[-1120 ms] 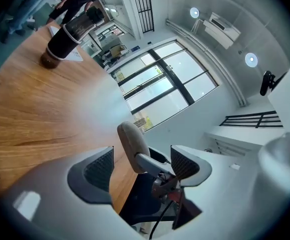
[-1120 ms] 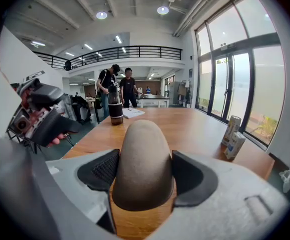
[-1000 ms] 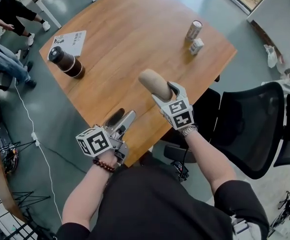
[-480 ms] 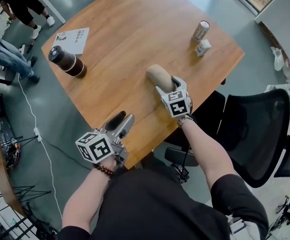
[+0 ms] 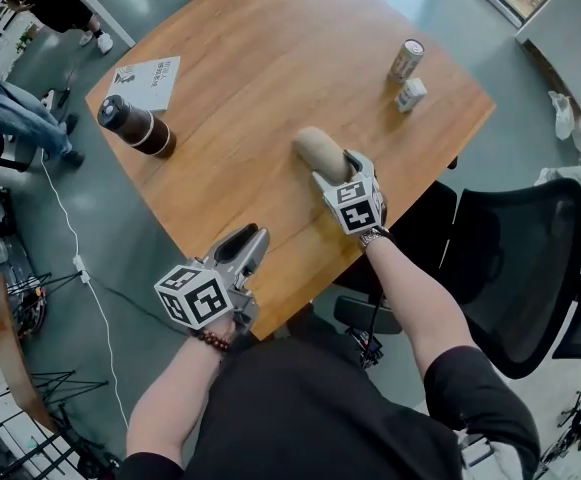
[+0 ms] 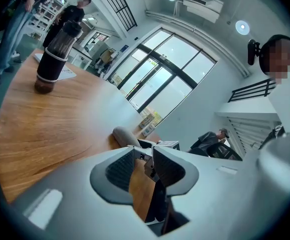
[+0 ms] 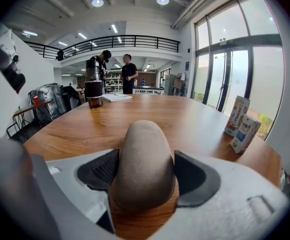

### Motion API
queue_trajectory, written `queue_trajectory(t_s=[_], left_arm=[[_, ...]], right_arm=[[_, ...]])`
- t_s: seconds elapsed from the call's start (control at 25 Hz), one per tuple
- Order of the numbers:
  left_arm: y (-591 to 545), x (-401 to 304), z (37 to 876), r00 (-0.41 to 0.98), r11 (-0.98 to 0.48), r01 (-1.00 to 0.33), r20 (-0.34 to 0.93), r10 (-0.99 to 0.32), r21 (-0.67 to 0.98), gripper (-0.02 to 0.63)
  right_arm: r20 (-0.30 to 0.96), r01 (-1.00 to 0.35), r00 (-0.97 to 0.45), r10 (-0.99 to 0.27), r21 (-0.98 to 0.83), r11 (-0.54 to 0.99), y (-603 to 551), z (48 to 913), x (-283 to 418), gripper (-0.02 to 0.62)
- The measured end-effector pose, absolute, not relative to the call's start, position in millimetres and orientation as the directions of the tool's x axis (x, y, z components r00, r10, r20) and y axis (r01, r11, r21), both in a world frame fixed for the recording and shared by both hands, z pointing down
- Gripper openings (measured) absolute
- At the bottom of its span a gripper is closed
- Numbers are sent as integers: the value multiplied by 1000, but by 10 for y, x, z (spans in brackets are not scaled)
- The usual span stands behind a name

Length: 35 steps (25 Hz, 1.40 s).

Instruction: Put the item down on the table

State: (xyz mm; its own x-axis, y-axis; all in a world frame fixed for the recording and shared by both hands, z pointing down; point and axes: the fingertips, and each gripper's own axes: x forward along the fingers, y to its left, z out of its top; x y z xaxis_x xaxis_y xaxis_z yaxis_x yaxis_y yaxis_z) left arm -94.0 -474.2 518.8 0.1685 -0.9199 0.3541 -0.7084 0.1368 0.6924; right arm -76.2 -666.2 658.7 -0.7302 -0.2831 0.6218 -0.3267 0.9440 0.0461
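Note:
The item (image 5: 313, 149) is a tan, rounded oblong lump that lies low over the wooden table (image 5: 270, 48) near its front edge. My right gripper (image 5: 332, 171) is shut on its near end. In the right gripper view the item (image 7: 144, 154) fills the space between the two dark pads, over the wood. My left gripper (image 5: 249, 236) hangs at the table's near edge, apart from the item, with its jaws closing. A narrow gap shows in my left gripper (image 6: 144, 151), and nothing is between the jaws.
A dark tumbler (image 5: 135, 125) and a booklet (image 5: 148, 81) are at the table's left. A can (image 5: 404, 60) and a small carton (image 5: 410, 94) stand at the far right. A black mesh chair (image 5: 510, 258) is at my right. People (image 5: 20, 108) sit at the upper left.
My right gripper carried the item forward and down toward the table, then held still. The left gripper's jaws have narrowed.

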Motion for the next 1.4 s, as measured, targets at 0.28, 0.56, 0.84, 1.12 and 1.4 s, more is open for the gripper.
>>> queue_trajectory(t_s=[0.28,0.56,0.84,1.12,1.4], left_arm=[[-4794,-925,5167,187,109,-747,364,-912,656,75],[-4827,-929,5115,221,58,-758,339,-914,650,21],[-4873,-929,4970,289,-33,-767,298,-910,641,9],[-4833,-903,4871,343,-125,-811,292,-893,571,9],[-4800,-799,4858,401,-201,-825,297,-867,528,9]], right_arm=[[594,-361,-738,-319,51,931,-6631,6393,-673,325],[546,-419,-753,-368,35,907,-6418,5947,-486,322],[506,-469,-751,-423,42,882,-6004,5527,-309,244],[498,-510,-738,-456,30,859,-5549,5250,-230,162],[451,-572,-724,-523,33,820,-5245,4994,-164,34]])
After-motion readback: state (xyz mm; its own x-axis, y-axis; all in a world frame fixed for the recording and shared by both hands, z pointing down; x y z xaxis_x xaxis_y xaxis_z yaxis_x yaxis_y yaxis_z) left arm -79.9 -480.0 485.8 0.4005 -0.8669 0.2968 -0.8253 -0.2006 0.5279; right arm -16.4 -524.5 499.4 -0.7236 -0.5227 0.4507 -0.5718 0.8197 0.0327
